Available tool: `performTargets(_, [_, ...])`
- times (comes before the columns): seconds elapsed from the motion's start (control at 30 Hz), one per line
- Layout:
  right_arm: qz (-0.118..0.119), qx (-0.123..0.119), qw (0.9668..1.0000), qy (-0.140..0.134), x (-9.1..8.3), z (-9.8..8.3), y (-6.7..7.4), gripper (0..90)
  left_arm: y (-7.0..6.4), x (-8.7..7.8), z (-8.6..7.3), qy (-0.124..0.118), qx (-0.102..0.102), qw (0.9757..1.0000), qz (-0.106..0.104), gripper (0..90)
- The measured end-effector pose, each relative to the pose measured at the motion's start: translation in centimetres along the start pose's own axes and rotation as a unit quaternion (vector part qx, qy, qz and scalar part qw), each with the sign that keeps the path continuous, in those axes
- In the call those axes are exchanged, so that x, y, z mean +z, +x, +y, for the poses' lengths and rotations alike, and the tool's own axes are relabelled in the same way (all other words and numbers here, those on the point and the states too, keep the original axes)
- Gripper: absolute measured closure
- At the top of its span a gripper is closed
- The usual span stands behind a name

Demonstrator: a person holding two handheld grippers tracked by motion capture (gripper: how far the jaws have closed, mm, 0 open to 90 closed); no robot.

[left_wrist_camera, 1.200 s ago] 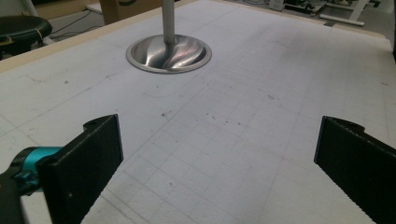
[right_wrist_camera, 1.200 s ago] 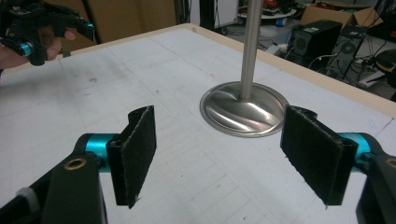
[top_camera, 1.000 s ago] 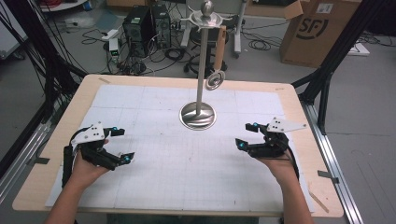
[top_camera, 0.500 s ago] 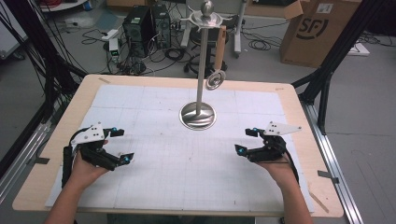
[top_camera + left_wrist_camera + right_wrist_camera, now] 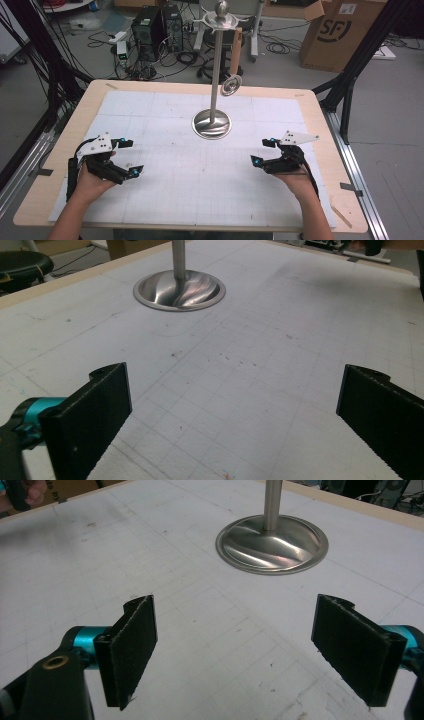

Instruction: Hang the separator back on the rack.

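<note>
A white gridded mat [image 5: 200,175] covers the table, and far of centre on it stands a steel stand [image 5: 214,100], its pole upright, with a small round disc [image 5: 231,85] hanging right of the pole. Left gripper [image 5: 127,157] and right gripper [image 5: 262,151] rest near, both with jaws spread and empty. The stand lies ahead and inward of each; the right gripper seems slightly nearer the disc.

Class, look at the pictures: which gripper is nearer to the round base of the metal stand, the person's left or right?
Right, narrowly. The right gripper sits just below and to the right of the stand's base; the left gripper lies farther off, below and to its left. Both are open and touch nothing.
</note>
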State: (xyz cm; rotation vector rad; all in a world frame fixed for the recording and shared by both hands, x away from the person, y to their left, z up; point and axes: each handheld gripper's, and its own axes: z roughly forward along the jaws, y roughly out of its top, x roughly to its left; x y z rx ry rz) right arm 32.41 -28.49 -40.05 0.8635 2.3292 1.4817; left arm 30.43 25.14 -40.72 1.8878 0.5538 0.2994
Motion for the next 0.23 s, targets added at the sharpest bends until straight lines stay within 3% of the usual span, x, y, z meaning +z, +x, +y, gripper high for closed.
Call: performTargets(0.23, [-0.002,0.002,1.0000,-0.007,-0.41,0.07,-0.05,17.6,0.04,0.14,-0.03,0.003,0.000,1.0000,0.002,1.8])
